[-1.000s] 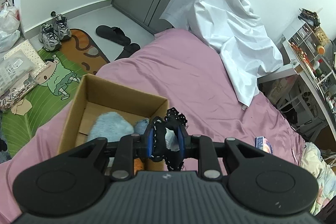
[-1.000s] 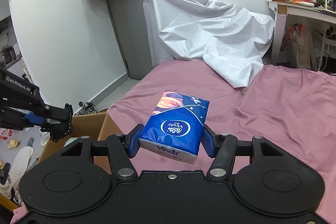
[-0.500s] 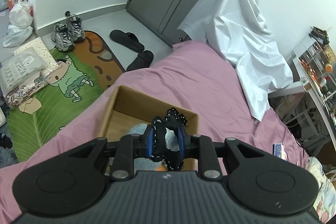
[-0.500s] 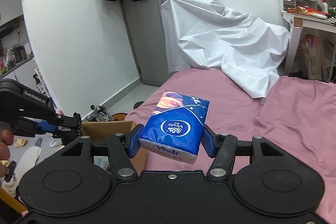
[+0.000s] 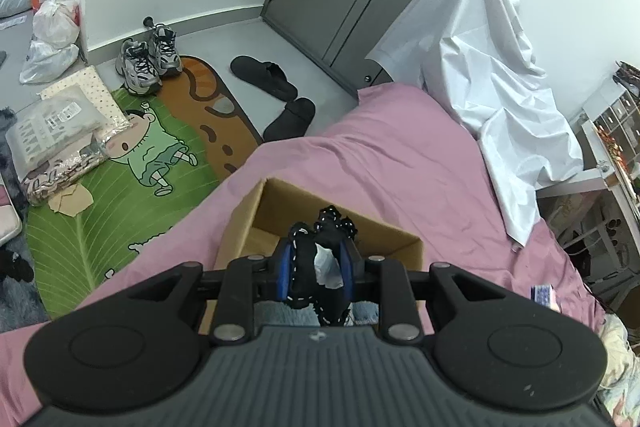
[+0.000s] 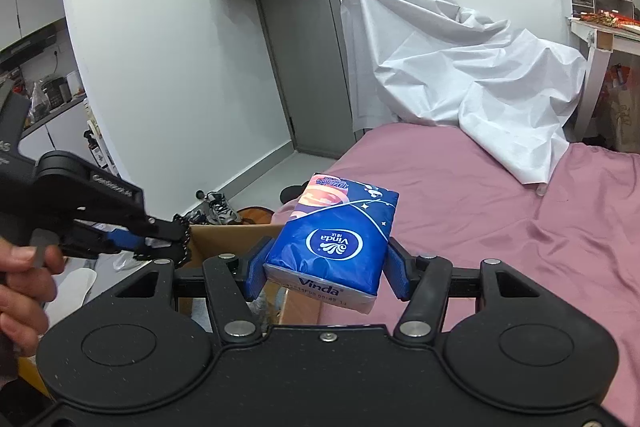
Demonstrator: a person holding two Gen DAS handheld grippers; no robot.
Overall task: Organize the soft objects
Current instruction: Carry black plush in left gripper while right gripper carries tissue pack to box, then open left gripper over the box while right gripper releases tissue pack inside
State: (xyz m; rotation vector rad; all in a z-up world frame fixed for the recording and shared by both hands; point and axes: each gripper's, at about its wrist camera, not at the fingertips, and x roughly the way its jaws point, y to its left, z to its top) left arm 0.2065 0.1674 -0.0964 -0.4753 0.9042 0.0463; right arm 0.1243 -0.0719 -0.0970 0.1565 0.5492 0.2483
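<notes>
Both claws are gripping loads, left claw (image 5: 316, 273) a black scrunchie (image 5: 320, 267), right claw (image 6: 326, 273) a tissue pack (image 6: 334, 241), neither yet dropped into the cardboard box (image 5: 256, 215) at six o'clock.

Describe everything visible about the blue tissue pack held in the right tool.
The tissue pack is a soft rectangular pack in glossy blue plastic wrap, with a white "Vinda" oval logo, a white curved line with stars, and an orange-pink picture at its far end. A white edge with printed code faces the camera. It is clamped at its sides between the right tool's blue pads, lifted in the air and tilted, above the cardboard box and the pink bed.
</notes>
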